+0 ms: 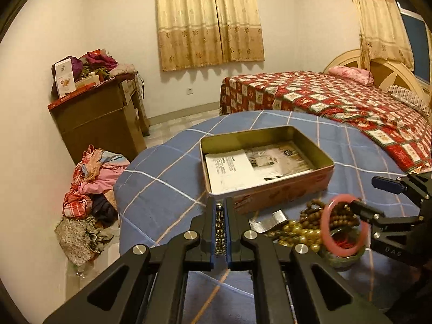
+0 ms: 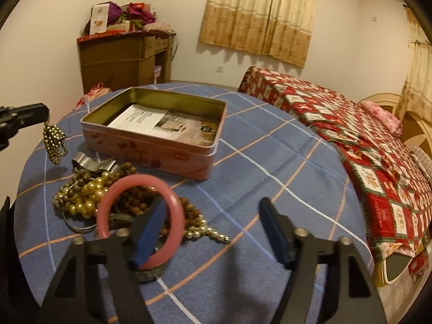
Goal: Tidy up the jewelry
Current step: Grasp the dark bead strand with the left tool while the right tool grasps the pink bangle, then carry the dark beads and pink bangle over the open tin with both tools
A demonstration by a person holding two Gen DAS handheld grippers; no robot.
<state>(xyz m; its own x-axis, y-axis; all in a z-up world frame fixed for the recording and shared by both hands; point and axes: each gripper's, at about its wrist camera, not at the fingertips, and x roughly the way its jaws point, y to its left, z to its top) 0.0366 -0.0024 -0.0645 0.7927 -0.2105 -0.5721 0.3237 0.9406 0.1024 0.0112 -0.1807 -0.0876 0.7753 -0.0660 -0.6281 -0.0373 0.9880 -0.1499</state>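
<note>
Pink metal tin [image 2: 151, 145] stands open on the blue checked bench [image 2: 270, 189], with a leaflet [image 2: 162, 124] inside. Left of the tin, the left gripper [image 1: 222, 210] has its fingers clamped on a gold bead chain [image 2: 54, 143], lifted. In front of the tin, the right gripper [image 2: 213, 213] has its fingers apart, one finger through a pink bangle [image 2: 140, 216] above the bead pile [image 2: 89, 194].

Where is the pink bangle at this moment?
In the right wrist view the pink bangle hangs around the left finger of the open right gripper, above the bead pile, in front of the tin.
</note>
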